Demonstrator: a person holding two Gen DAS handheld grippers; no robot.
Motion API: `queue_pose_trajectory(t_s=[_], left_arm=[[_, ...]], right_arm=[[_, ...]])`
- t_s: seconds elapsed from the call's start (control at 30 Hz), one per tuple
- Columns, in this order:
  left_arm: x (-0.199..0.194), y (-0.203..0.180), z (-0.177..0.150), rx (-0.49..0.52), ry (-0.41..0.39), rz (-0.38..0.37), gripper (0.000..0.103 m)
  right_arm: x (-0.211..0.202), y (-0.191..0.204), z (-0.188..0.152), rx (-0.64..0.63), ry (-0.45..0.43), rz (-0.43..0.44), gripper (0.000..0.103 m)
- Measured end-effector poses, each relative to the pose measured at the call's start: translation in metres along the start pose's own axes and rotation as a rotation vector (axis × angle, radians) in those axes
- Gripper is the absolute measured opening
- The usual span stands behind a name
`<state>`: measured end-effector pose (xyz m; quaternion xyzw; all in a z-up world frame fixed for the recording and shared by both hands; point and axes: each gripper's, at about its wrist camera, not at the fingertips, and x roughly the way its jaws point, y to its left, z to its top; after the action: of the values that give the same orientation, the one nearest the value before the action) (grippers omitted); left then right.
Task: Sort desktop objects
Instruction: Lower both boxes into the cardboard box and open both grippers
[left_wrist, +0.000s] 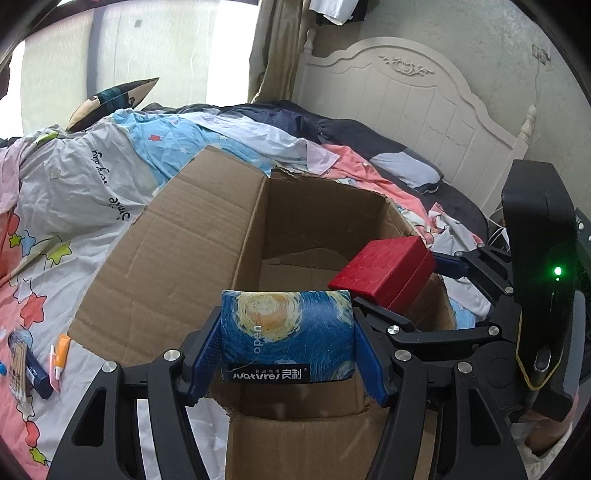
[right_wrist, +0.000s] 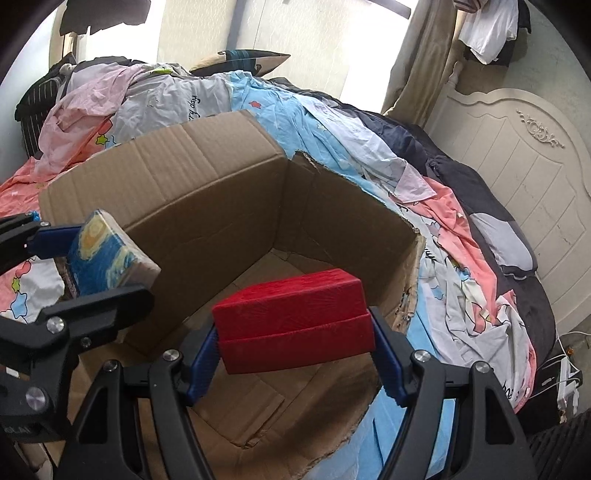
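Two grippers, each holding an item over an open cardboard box on a bed.

The left gripper (left_wrist: 288, 343) clamps a blue swirl-patterned tissue pack (left_wrist: 286, 336) between its blue pads, above the near edge of the cardboard box (left_wrist: 192, 236). To the right, the right gripper (left_wrist: 397, 278) grips a red box (left_wrist: 384, 271) over the box's right side. Small tubes (left_wrist: 59, 356) lie on the star-printed bedding (left_wrist: 66, 192) at the left.
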<state>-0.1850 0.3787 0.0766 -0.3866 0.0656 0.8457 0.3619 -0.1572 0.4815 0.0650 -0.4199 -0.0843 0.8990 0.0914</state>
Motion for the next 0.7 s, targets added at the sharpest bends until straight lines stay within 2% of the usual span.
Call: queue_pose_trajectory(t_s=[0.2,0.33,0.7], left_arm=[[0.001,0.001,0.002,-0.009,0.004,-0.013,0.066],[0.0,-0.002,0.003,-0.008,0.005,-0.023,0.066],[-0.002,-0.015,0.004,0.008,0.002,-0.035,0.066]], right_arm=[[-0.002,0.0,-0.001,-0.007,0.012,-0.015,0.07],[-0.008,-0.002,-0.004,-0.004,0.0,-0.032,0.079],[-0.008,-0.016,-0.014,0.029,0.006,-0.036,0.08]])
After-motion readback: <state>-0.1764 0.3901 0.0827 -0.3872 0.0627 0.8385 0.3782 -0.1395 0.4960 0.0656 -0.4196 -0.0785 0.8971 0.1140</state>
